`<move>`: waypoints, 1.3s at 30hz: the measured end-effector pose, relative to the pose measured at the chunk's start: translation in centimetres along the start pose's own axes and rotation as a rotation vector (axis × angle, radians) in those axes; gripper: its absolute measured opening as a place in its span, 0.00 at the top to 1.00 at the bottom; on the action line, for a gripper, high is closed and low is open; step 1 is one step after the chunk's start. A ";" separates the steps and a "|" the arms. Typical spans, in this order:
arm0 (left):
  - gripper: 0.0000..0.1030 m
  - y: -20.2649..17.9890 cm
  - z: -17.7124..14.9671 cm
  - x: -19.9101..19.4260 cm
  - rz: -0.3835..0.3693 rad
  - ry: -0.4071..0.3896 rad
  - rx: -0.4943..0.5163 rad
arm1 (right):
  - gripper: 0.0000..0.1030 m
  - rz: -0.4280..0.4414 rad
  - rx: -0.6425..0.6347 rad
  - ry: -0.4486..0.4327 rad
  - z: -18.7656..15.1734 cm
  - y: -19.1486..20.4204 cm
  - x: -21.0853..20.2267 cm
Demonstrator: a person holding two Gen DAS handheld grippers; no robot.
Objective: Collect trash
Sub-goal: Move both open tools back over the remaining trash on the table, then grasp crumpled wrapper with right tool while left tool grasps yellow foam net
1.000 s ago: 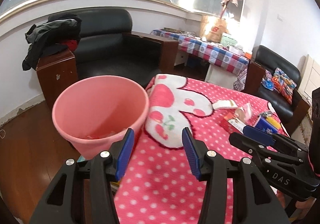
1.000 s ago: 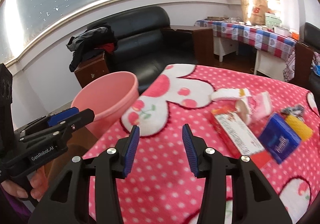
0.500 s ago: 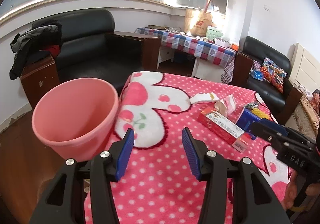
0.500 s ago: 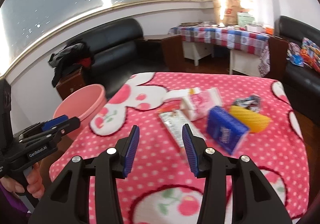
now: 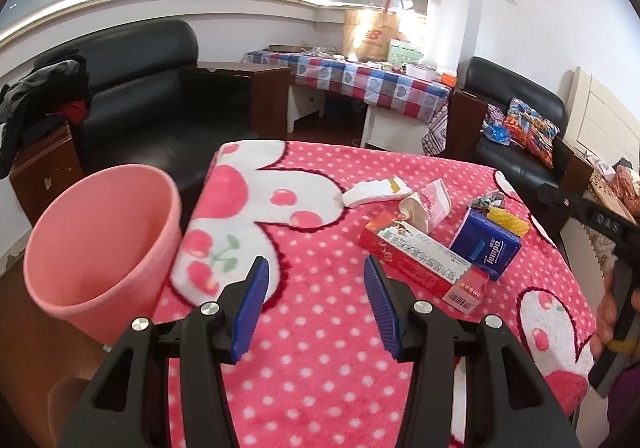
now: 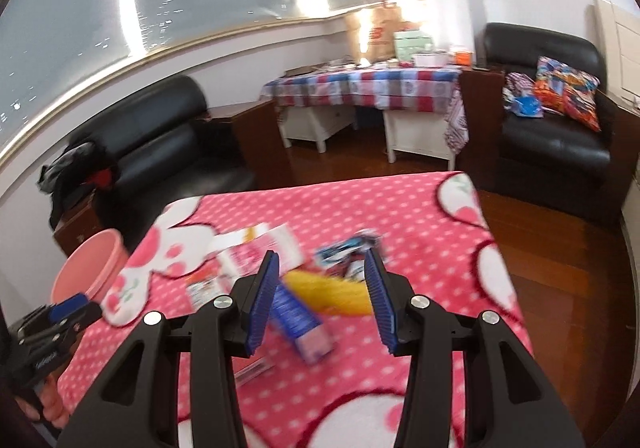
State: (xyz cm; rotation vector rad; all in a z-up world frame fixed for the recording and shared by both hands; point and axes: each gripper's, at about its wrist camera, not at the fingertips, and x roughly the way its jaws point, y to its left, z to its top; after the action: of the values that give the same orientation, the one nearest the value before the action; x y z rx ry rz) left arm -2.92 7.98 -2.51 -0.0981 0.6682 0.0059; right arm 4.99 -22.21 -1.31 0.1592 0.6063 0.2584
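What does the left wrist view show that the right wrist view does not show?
Only the left wrist view shows the inside of the pink bin and a readable blue Tempo pack. Only the right wrist view shows the bare wooden floor beyond the table. Both share the pink dotted blanket, the yellow item and the long red box.

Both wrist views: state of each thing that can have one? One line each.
left gripper: open, empty.
right gripper: open, nothing gripped, above the yellow item.
pink bin: upright beside the table, no lid.
red box: lying flat, closed.
blue tissue pack: lying on the blanket.
pink carton: tipped over, top crumpled.
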 end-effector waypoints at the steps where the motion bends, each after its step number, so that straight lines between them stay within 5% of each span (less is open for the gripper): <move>1: 0.53 -0.3 0.1 0.3 -0.005 0.001 0.007 | 0.56 0.000 0.008 0.006 0.1 -0.4 0.4; 15: 0.53 -2.7 1.4 2.9 -0.051 0.015 0.041 | 0.56 0.086 0.056 0.153 1.4 -4.0 7.5; 26: 0.53 -4.4 1.9 3.5 -0.080 0.016 0.061 | 0.57 0.157 0.082 0.169 1.1 -4.9 9.2; 31: 0.53 -5.2 1.6 3.5 -0.090 0.020 0.077 | 0.75 0.176 0.105 0.184 1.0 -5.5 10.0; 39: 0.53 -6.4 1.9 3.6 -0.112 0.020 0.091 | 0.84 0.167 0.085 0.122 0.9 -5.2 8.1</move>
State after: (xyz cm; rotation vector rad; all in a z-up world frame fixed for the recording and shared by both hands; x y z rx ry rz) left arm 1.27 1.70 -2.68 -0.0476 0.6816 -0.1332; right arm 12.96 -24.88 -6.13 0.2787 0.7271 0.4066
